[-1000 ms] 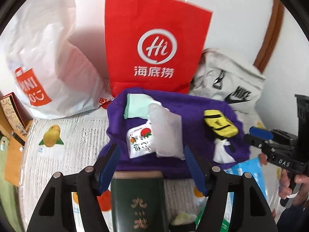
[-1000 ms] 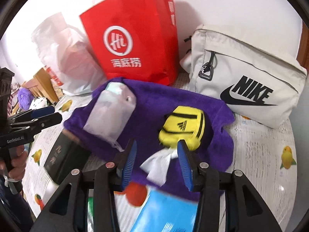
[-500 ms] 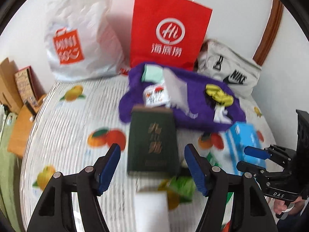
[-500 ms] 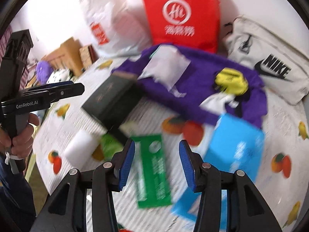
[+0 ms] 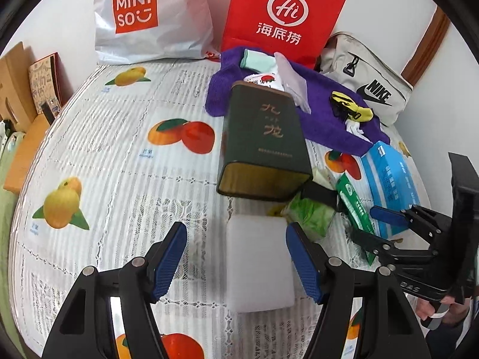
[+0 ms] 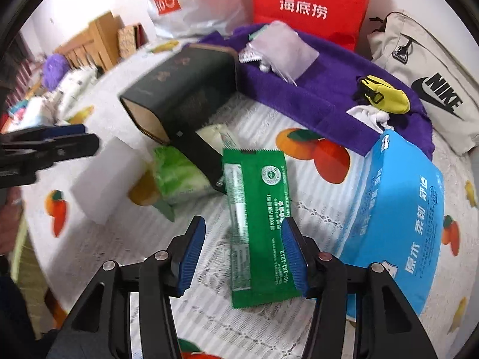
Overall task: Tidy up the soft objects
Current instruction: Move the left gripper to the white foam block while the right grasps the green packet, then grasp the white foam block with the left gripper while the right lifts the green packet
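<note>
A purple towel [image 5: 329,119] lies at the back of the table with a yellow pouch [image 5: 351,106], a clear plastic bag [image 5: 292,80] and small packets on it. A white foam block [image 5: 259,261] lies between the fingers of my open left gripper [image 5: 236,257]. My open right gripper [image 6: 244,252] hovers over a green packet [image 6: 257,224]. A blue tissue pack [image 6: 395,221] lies to its right, and a green soft bag [image 6: 179,173] lies to its left. The right gripper also shows in the left wrist view [image 5: 386,224].
A dark green box [image 5: 263,140] lies on its side mid-table. A red paper bag [image 5: 281,15], a white Miniso bag [image 5: 149,15] and a beige Nike bag [image 5: 368,77] stand along the back wall. Cardboard boxes [image 5: 18,89] are at far left.
Both grippers have pulled back from the purple towel toward the table's near side. The foam block now lies between my left fingers and the green packet under my right gripper.
</note>
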The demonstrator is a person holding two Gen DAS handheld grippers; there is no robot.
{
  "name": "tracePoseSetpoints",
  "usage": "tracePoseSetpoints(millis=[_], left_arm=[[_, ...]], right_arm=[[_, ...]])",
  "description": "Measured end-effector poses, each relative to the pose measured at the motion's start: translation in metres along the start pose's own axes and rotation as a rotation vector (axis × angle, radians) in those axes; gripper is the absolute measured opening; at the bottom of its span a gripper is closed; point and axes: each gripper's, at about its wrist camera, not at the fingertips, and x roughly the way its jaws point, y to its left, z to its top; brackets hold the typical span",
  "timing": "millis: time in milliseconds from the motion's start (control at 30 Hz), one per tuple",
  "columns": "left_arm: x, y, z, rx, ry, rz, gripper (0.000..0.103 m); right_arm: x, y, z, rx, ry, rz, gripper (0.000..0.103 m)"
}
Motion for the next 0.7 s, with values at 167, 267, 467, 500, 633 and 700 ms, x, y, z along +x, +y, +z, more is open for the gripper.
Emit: tracePoseSetpoints(millis=[167,267,467,500,633,700], left_arm=[[0.004,0.004,0.0,0.006,0.002,0.002,0.067],[0.007,0.006,0.001,0.002,0.007,-0.011,0.067],[0.011,0.003,0.001,0.024,0.016,-0.022,0.067],[0.011,0.003,0.0,0.028,0.013,-0.019,0.067],[0.01,0.003,-0.001,0.037,0.012,-0.02,0.067],[0.01,0.002,-0.003,0.035,0.013,-0.018,0.067]], right_arm=[[0.014,0.003,0.008,-0.018,0.036,-0.062,0.053],[0.021,0.004,0.011,-0.023,0.052,-0.085,0.055],[0.016,-0.004,0.01,0.016,0.063,-0.043,0.027],[0.014,-0.007,0.009,0.025,0.059,-0.037,0.024],[-0.002,-0.011,0.005,0.034,0.034,-0.024,0.009],[-0.011,-0.013,0.002,0.049,0.018,0.002,0.007]])
